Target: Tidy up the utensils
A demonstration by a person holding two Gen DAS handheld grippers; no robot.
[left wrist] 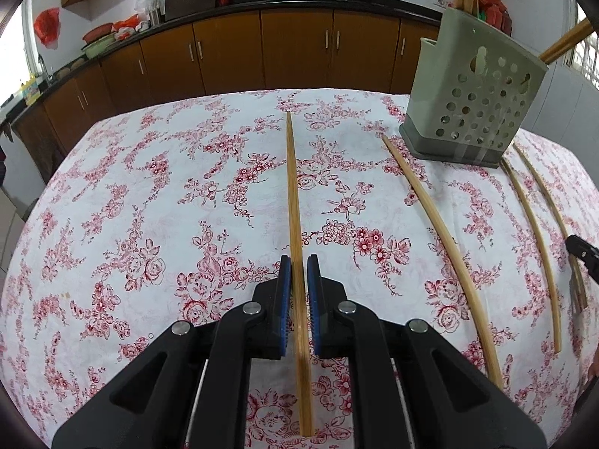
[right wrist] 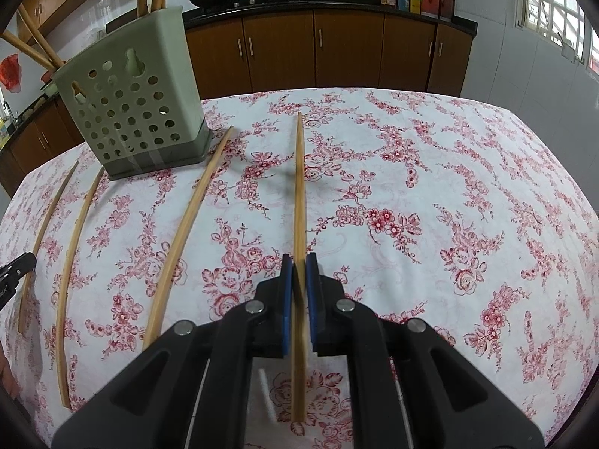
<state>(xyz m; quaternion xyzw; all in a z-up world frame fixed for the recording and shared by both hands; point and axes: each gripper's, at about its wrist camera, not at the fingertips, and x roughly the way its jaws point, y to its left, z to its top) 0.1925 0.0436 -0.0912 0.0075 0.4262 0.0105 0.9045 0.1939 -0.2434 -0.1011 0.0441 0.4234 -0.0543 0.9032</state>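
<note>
In the left wrist view a bamboo chopstick [left wrist: 294, 194] lies on the floral tablecloth and runs between the blue pads of my left gripper [left wrist: 298, 263]; the pads stand slightly apart from it. In the right wrist view my right gripper [right wrist: 299, 262] is shut on another chopstick [right wrist: 299, 187], held a little above the cloth. A green perforated utensil holder [left wrist: 475, 101] stands at the back right; it also shows in the right wrist view [right wrist: 131, 112], with several chopsticks standing in it.
Three loose chopsticks [left wrist: 445, 243] lie on the cloth between the grippers, also in the right wrist view [right wrist: 183, 232]. The tablecloth [left wrist: 149, 205] covers the whole table. Kitchen cabinets [left wrist: 295, 48] and a counter with woks stand behind.
</note>
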